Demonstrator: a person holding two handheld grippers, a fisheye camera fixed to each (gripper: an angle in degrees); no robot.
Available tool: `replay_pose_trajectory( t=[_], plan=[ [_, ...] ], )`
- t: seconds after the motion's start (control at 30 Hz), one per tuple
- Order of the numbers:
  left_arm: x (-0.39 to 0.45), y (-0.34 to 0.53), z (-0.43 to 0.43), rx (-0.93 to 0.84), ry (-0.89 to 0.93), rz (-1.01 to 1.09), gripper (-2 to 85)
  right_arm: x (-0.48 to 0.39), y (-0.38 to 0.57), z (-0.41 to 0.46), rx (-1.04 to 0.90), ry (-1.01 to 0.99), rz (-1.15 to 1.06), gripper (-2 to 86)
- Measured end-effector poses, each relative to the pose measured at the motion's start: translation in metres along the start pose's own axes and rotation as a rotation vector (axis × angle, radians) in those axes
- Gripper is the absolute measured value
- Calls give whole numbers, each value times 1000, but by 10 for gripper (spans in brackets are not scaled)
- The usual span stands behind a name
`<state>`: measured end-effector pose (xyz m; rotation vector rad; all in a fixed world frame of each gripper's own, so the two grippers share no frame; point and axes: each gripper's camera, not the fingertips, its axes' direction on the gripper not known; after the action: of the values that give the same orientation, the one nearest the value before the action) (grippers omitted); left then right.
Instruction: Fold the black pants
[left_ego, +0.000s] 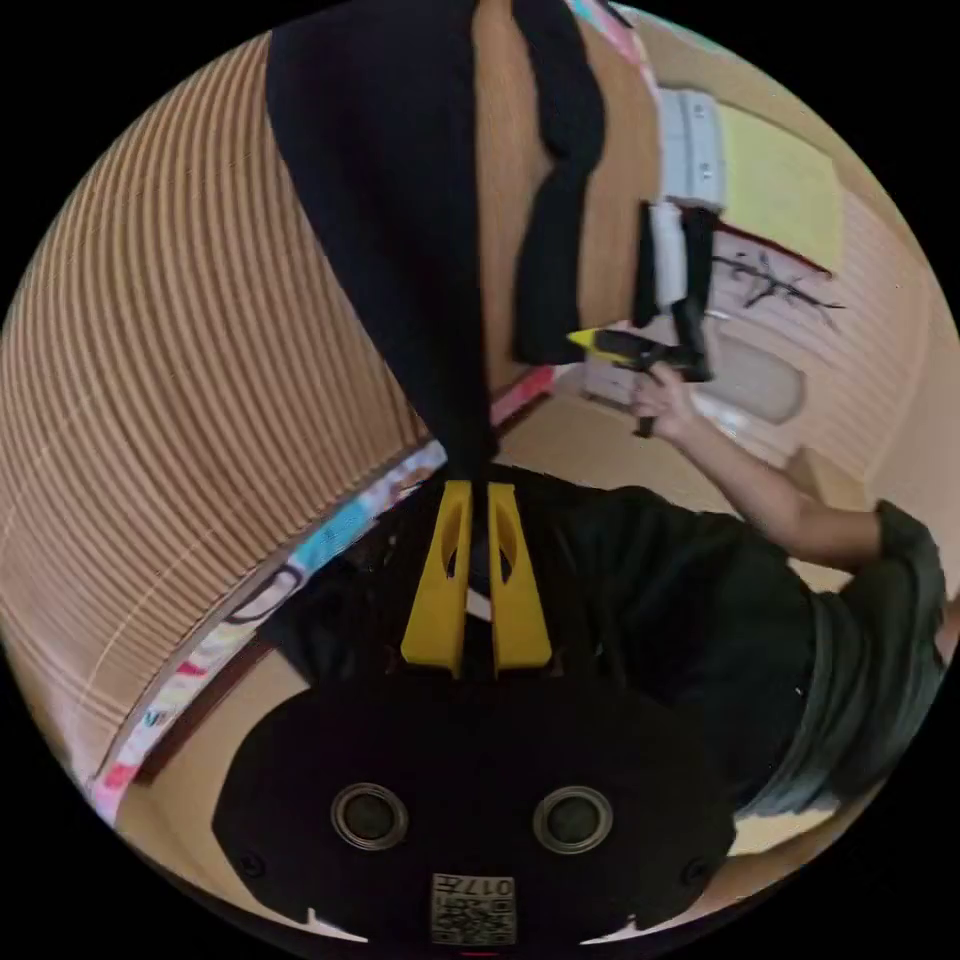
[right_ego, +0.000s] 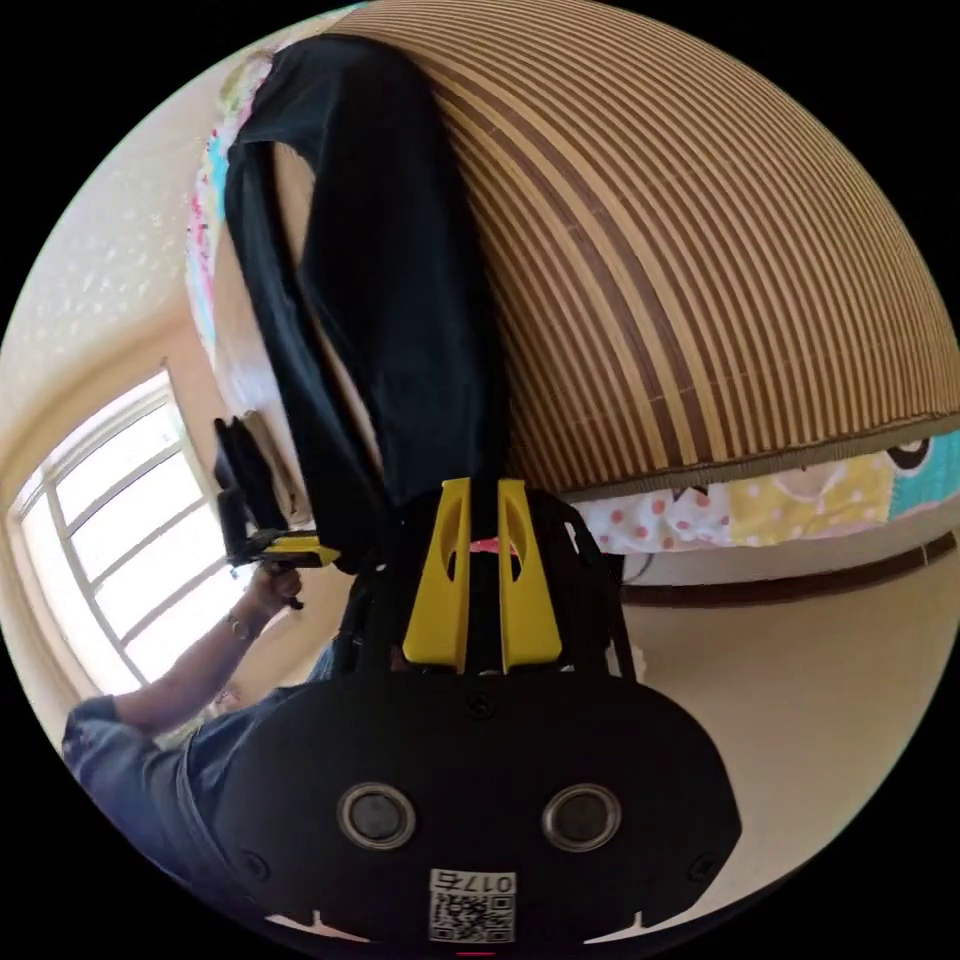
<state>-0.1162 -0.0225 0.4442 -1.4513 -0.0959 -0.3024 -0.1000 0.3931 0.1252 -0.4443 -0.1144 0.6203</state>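
Both grippers clamped on black pants (left_ego: 400, 250) — left gripper (left_ego: 477, 490), right gripper (right_ego: 483, 490) — over striped bamboo mat (right_ego: 700, 250).

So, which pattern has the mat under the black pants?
The mat has fine stripes in tan and brown, clearest in the right gripper view, where the black pants lie on it.
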Motion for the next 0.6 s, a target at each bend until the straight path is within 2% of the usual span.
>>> replay_pose_trajectory(
  t=[0.03,0.07,0.1,0.13,0.2,0.3,0.37,0.43,0.53,0.6],
  plan=[
    [-3,3,-4,41,124,10,24,0,17,-21,12,-184,-64,42],
    [-9,10,-10,97,245,3,25,3,26,-32,23,-236,-71,41],
    [-16,19,-12,114,163,-57,28,11,46,-52,54,-235,-40,38],
    [-20,23,-12,117,82,-101,30,23,65,-72,86,-143,28,36],
    [-48,46,-22,155,-224,-368,41,42,89,-104,139,3,144,35],
    [-72,68,-44,215,-306,-601,81,52,114,-148,194,130,280,33],
    [-66,72,-55,251,-384,-635,107,36,123,-163,182,165,224,32],
    [-46,68,-64,302,-475,-615,121,-3,135,-173,126,206,79,31],
    [9,34,-60,324,-522,-360,130,-67,154,-178,54,250,-149,29],
    [51,-7,-38,243,-466,-132,144,-100,163,-176,6,289,-259,28]
  ],
)
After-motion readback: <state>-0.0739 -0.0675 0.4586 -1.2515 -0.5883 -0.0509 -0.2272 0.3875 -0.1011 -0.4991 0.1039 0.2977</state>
